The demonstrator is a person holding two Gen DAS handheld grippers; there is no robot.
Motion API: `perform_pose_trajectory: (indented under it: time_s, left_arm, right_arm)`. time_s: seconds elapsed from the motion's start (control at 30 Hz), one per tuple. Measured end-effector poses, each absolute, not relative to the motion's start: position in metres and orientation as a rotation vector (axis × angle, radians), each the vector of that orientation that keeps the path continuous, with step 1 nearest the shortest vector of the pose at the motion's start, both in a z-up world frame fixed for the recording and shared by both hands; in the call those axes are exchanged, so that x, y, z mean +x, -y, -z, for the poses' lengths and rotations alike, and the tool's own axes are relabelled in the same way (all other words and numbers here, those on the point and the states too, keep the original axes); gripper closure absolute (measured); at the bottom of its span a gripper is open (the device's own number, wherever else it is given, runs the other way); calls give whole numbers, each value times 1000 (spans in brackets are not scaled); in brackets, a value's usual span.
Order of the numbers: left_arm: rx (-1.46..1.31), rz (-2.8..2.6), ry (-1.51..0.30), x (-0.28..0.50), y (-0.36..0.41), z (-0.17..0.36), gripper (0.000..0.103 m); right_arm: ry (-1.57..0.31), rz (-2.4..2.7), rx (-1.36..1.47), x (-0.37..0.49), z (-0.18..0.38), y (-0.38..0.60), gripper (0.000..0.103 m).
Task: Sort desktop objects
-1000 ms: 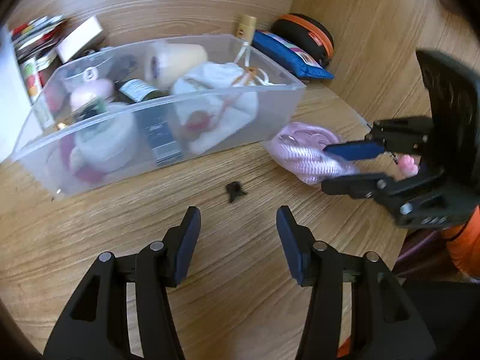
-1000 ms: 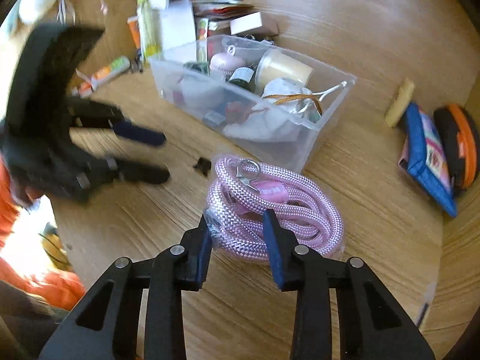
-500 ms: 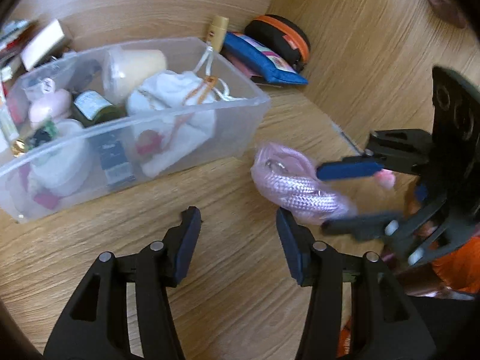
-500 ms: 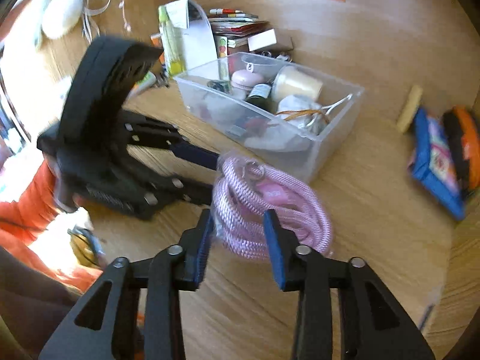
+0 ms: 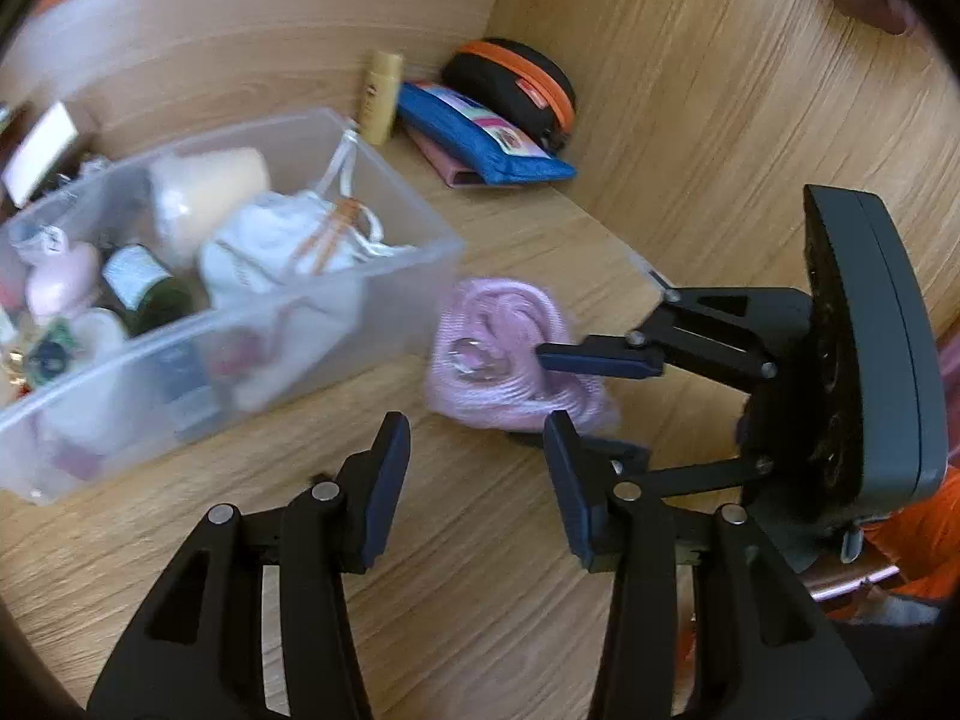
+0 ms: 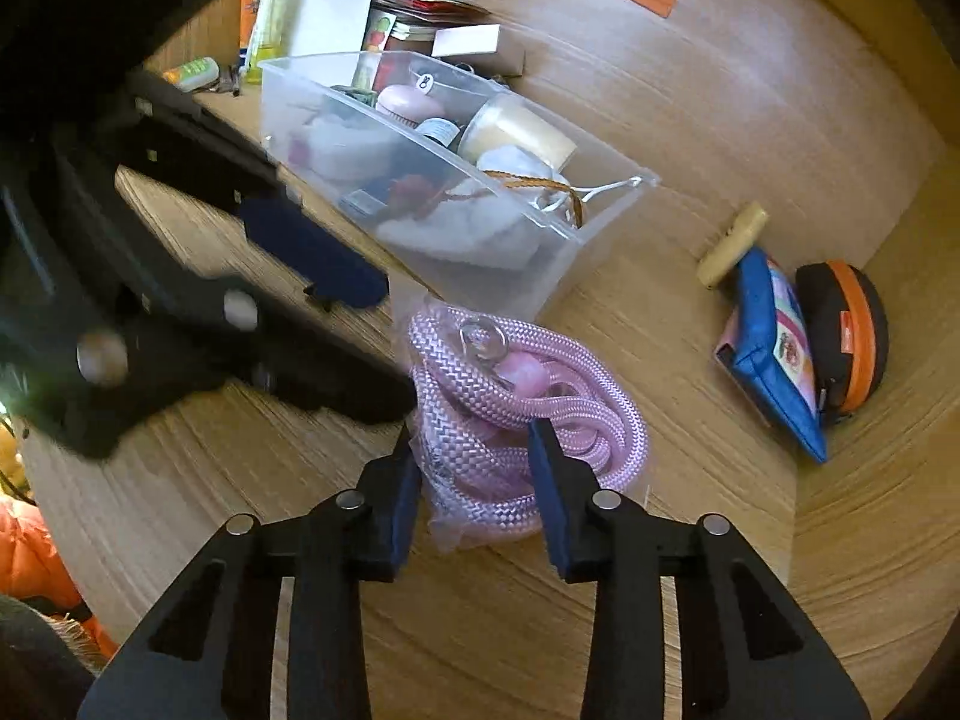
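Holding, on a wooden desk: a clear plastic bin, a blue pouch, a black-and-orange case, a small tube, stacked papers.

Pink rope now off desk.

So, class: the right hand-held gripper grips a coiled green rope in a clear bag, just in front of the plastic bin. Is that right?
Not quite. The right wrist view shows that the coiled rope between the right hand-held gripper's closing jaws is pink, not green. It is indeed bagged and in front of the plastic bin.
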State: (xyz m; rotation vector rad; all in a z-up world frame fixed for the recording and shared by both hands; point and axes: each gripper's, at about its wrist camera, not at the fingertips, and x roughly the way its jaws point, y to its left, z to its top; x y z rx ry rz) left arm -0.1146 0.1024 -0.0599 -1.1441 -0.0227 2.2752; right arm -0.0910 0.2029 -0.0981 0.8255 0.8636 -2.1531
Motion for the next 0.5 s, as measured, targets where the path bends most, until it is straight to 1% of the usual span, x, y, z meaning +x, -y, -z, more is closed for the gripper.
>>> perform_pose_trajectory:
  time_s: [0.13, 0.27, 0.33, 0.5]
  left_arm:
    - [-1130, -2352, 6, -107, -83, 53, 58]
    - [-1139, -2413, 10, -100, -61, 52, 58]
    - [-1152, -2425, 17, -97, -51, 54, 58]
    - [-1168, -2420, 12, -94, -47, 60, 58]
  right_arm:
    - [-775, 2172, 851, -92, 86, -206, 77]
    - [-580, 2147, 909, -102, 64, -217, 79]
    - [-446, 2107, 948, -109, 53, -224, 79]
    - [-179, 1996, 992, -117, 32, -239, 82]
